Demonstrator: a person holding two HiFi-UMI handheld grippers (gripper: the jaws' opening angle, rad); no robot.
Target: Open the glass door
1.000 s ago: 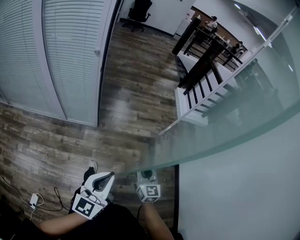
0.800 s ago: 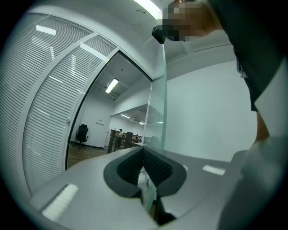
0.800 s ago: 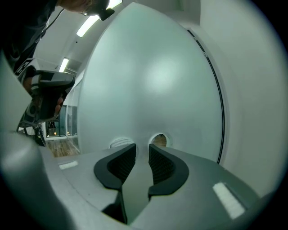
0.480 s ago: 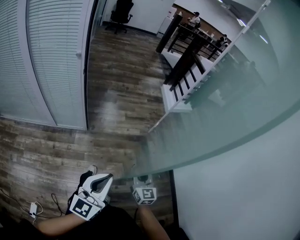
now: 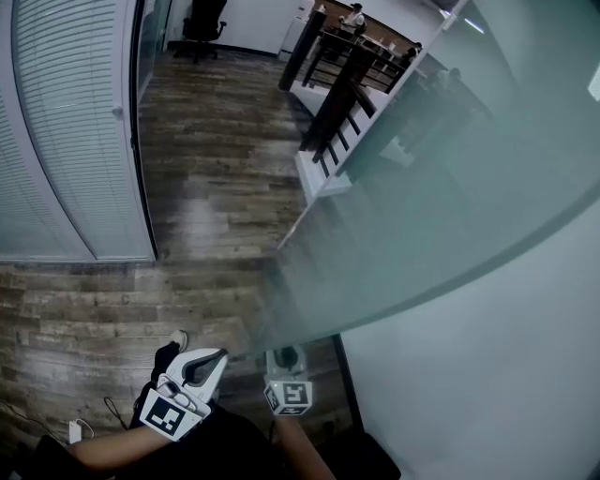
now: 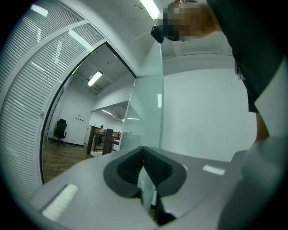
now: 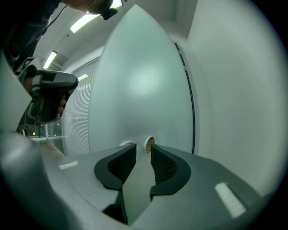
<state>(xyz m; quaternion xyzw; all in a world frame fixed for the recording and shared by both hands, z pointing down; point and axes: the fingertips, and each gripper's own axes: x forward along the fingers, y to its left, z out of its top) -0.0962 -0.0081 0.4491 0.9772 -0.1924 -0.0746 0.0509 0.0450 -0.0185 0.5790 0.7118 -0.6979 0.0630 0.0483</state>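
The frosted glass door (image 5: 450, 187) stands swung out over the wood floor, with its near edge low in the middle of the head view. My right gripper (image 5: 286, 358) sits at that edge. In the right gripper view it (image 7: 143, 150) faces the door (image 7: 144, 85) with its jaws apart; they have just been opening. Nothing shows between the pads, and a round fitting (image 7: 150, 144) peeks out just past the tips. My left gripper (image 5: 211, 359) hangs to the left, away from the glass, shut (image 6: 144, 152) and holding nothing.
A wall of white slatted blinds (image 5: 66, 122) runs along the left. A dark railing (image 5: 337, 94) and an office chair (image 5: 202, 23) stand farther off. A plain white wall (image 5: 487, 375) fills the right. A plug with a cable (image 5: 75, 429) lies on the floor.
In the head view the blinds, the railing and the door's near edge have slid left and the glass stands steeper. Both grippers stay low in the middle.
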